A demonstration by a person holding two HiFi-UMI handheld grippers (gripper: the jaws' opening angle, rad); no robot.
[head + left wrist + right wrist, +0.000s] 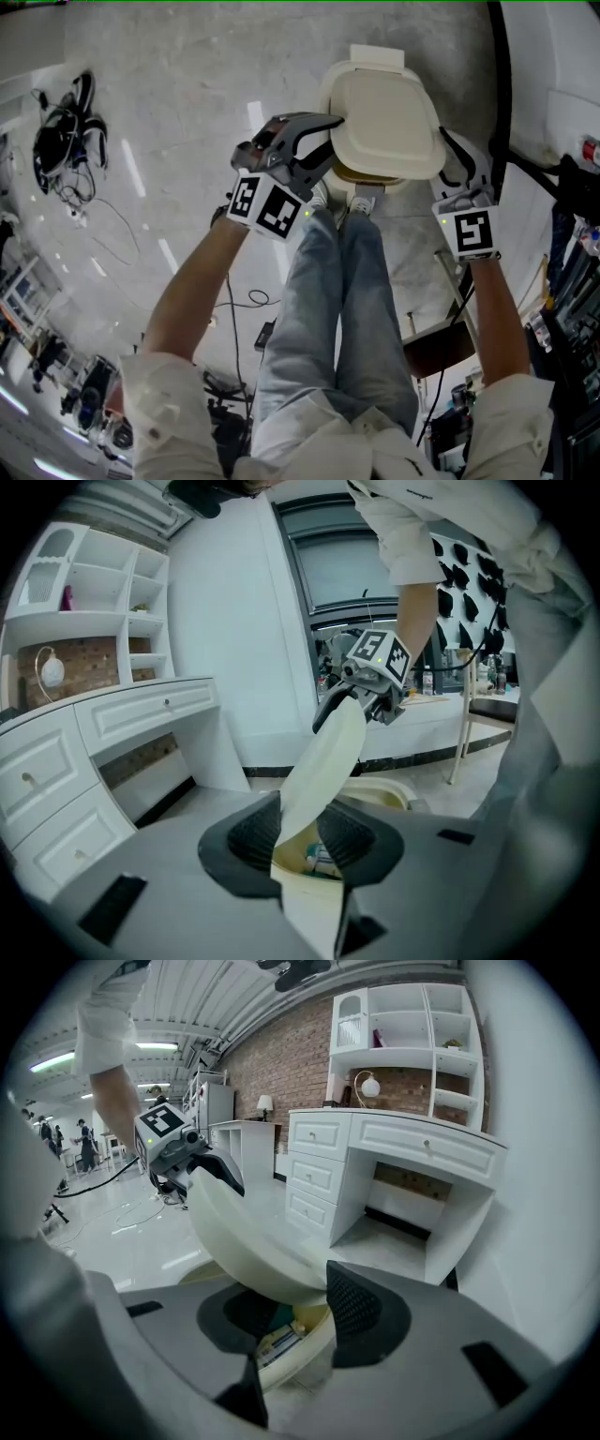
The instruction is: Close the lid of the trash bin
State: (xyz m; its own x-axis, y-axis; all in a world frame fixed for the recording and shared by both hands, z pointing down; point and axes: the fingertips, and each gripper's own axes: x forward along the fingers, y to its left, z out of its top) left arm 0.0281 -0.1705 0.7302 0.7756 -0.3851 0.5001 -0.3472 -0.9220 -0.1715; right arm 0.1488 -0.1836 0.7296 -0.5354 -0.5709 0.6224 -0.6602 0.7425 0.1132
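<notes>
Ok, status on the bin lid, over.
Left gripper and right gripper each straddle the lid at its rim, grip unclear. Lid tilted above trash bin, not shut. Nothing seen blocking.

One cream plastic trash bin [380,791] with one cream rounded-square lid [384,122]. Two grey and black hand-held tongs, the left tongs [330,139] and the right tongs [457,157]. Two cubes with black and white square markers, a left cube [267,204] and a right cube [472,232]. Two legs in pale blue jeans [347,300]. Two pale shoes [361,202]. One white desk with drawers [412,1147], one white shelf unit [408,1030], one round globe lamp [371,1086]. One tangle of black cables [61,141] on the floor.
</notes>
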